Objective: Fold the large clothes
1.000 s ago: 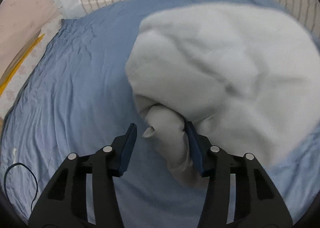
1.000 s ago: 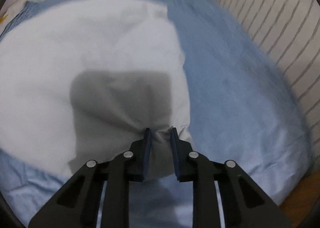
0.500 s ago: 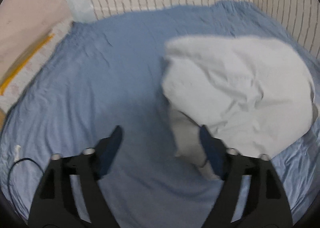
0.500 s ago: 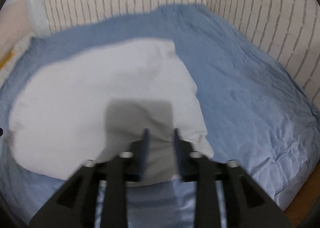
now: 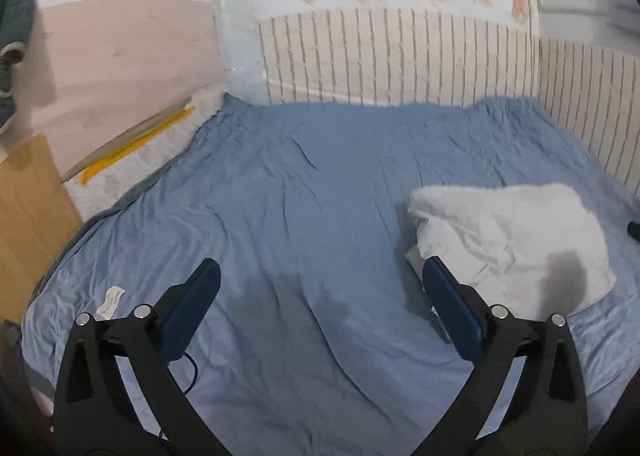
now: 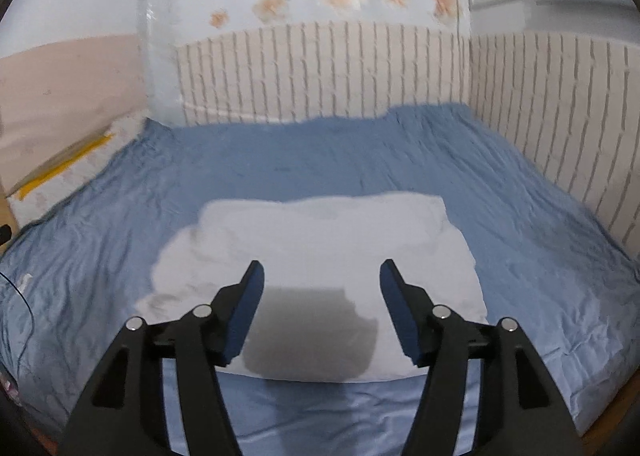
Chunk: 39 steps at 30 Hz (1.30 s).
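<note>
The blue-sheeted bed (image 6: 520, 216) carries the white garment (image 6: 320, 240), lying in a compact, rumpled fold; folding looks nearly done. Left tool (image 5: 320, 306) and right tool (image 6: 322, 302) are both opening, empty.

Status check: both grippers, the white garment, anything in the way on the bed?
Left gripper and right gripper opening, nothing between jaws. White garment lies folded on blue sheet. Nothing blocking.

Bed sheet (image 5: 304, 184) bare left of folded garment (image 5: 508, 240)
</note>
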Available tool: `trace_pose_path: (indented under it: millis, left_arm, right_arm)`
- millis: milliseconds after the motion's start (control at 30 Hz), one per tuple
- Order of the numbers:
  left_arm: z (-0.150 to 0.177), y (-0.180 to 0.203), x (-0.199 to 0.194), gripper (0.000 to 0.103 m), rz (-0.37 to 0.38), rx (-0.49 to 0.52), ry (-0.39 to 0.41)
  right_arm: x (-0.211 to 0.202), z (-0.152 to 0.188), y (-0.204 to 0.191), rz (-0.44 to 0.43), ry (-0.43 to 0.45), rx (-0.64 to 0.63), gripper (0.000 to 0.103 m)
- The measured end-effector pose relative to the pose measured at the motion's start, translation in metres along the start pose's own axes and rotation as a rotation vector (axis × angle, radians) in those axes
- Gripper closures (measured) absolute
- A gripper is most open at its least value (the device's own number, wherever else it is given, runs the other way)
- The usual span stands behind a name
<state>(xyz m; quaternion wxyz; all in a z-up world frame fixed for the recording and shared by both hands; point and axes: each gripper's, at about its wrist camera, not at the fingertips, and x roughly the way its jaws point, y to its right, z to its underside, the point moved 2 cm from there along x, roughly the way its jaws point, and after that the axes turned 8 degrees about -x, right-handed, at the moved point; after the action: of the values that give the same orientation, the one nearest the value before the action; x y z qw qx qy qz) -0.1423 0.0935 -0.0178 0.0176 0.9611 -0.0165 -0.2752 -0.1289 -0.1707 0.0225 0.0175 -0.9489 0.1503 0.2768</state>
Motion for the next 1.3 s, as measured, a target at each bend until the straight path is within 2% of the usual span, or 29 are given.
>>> trace_pose_path:
  millis: [67, 200, 433, 500, 733, 967, 1300]
  left_arm:
    - [-0.001, -0.017, -0.026, 0.003, 0.016, -0.024, 0.018]
    - [0.001, -0.022, -0.061, 0.003, 0.055, -0.053, 0.033]
    - [0.024, 0.007, -0.101, 0.003, 0.069, -0.022, 0.064]
    - [0.027, 0.011, -0.116, 0.003, 0.064, -0.011, 0.086]
    - [0.020, 0.013, -0.163, 0.003, 0.033, -0.003, 0.160]
    - [0.024, 0.012, -0.163, 0.003, 0.060, -0.020, 0.130]
    - [0.023, 0.015, -0.161, 0.003, 0.041, -0.006, 0.155]
  right_arm:
    - [-0.022, -0.001, -0.015, 0.001, 0.035, -0.004, 0.038]
    - [-0.057, 0.004, -0.032, 0.002, 0.074, 0.000, 0.029]
    - [-0.111, 0.027, -0.056, -0.005, 0.096, 0.022, 0.005]
    - [-0.121, 0.030, -0.060, -0.003, 0.103, 0.016, 0.002]
    - [-0.154, 0.024, -0.069, 0.006, 0.143, -0.001, 0.002]
    - [-0.163, 0.022, -0.069, 0.029, 0.153, -0.010, 0.002]
    - [-0.164, 0.023, -0.065, 0.049, 0.153, -0.013, 0.002]
